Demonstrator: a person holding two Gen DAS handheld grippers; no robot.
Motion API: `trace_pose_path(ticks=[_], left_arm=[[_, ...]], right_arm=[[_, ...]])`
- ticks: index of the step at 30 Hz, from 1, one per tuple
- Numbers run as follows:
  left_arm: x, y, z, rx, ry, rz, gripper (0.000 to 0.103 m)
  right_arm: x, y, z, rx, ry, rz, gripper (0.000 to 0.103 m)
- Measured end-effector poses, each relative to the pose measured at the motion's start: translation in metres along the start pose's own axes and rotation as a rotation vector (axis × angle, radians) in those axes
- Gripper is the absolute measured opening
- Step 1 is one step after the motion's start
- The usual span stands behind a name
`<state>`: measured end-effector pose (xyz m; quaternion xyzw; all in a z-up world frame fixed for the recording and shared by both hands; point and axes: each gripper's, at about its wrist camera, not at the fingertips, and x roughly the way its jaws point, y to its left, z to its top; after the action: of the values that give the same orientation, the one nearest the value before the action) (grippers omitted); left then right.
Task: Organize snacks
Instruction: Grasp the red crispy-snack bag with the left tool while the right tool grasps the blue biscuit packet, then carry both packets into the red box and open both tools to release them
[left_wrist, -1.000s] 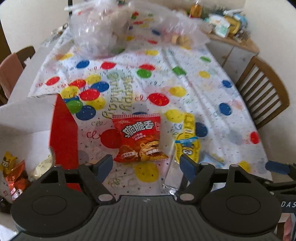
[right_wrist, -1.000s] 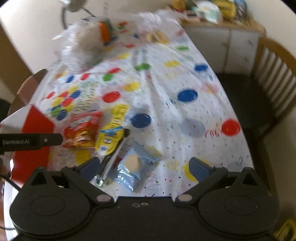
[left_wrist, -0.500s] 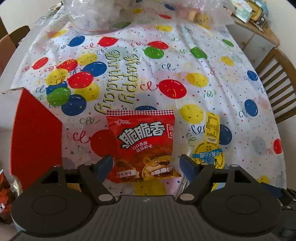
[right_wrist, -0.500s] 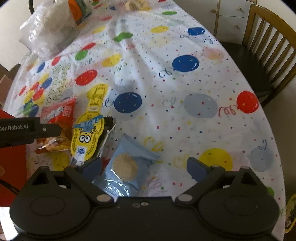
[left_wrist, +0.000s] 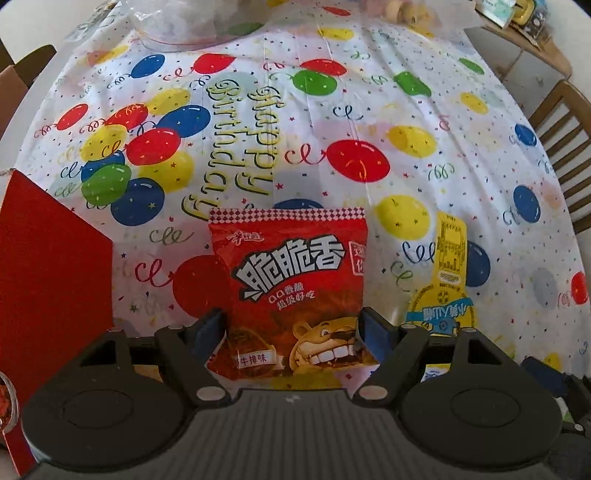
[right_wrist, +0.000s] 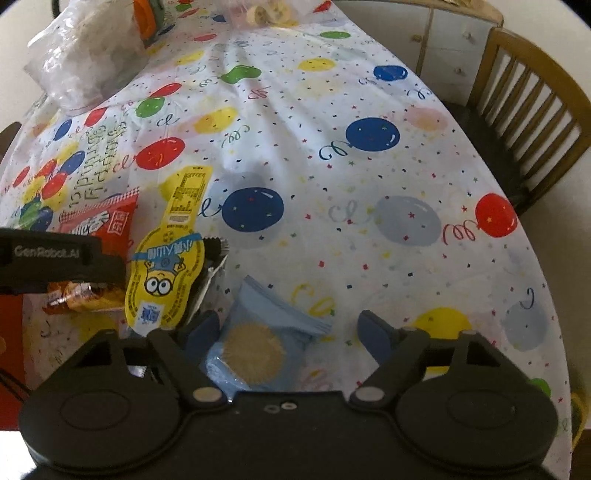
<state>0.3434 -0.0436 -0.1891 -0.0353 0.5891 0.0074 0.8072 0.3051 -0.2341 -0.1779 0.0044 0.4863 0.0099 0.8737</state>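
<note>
A red snack bag (left_wrist: 291, 273) with a cartoon lion lies flat on the balloon tablecloth (left_wrist: 332, 110). My left gripper (left_wrist: 291, 330) is open, its blue fingertips on either side of the bag's lower half. To the bag's right lies a yellow cartoon-character pack (left_wrist: 443, 288). In the right wrist view a light blue cookie packet (right_wrist: 258, 347) sits between the open fingers of my right gripper (right_wrist: 288, 330), nearer the left finger. The yellow pack (right_wrist: 166, 273) and the red bag (right_wrist: 110, 221) lie to its left, partly behind the left gripper's black body (right_wrist: 48, 254).
A red box (left_wrist: 51, 277) stands at the left of the table. A clear plastic bag (right_wrist: 85, 62) of goods sits at the far end. A wooden chair (right_wrist: 528, 122) stands off the right edge, with a white cabinet (right_wrist: 443, 37) behind it.
Both grippers have moved forward and down toward the table. The red bag now lies between the left fingers, and the blue packet between the right fingers. Neither gripper has closed.
</note>
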Motion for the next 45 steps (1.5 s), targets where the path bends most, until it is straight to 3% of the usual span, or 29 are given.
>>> trace_pose_path(ticks=[3, 8, 13, 23, 33, 45], left_arm=[[0.001, 0.001, -0.002, -0.001, -0.002, -0.003, 0.079], [0.000, 0.001, -0.003, 0.004, -0.011, 0.006, 0.069], [-0.006, 0.004, -0.008, -0.002, -0.022, -0.003, 0.064], [-0.037, 0.014, -0.029, -0.052, -0.068, -0.048, 0.064], [-0.100, 0.019, -0.067, -0.027, -0.127, -0.090, 0.064], [-0.182, 0.054, -0.106, -0.028, -0.200, -0.143, 0.064]], right_arm=[[-0.003, -0.001, -0.004, -0.020, -0.014, -0.018, 0.067], [-0.007, -0.005, -0.009, -0.046, -0.031, -0.034, 0.057], [-0.011, -0.008, -0.011, -0.044, -0.036, 0.003, 0.046], [-0.043, -0.019, -0.021, -0.056, -0.079, 0.069, 0.046], [-0.104, -0.022, -0.035, -0.122, -0.141, 0.154, 0.046], [-0.168, 0.010, -0.044, -0.223, -0.211, 0.257, 0.046]])
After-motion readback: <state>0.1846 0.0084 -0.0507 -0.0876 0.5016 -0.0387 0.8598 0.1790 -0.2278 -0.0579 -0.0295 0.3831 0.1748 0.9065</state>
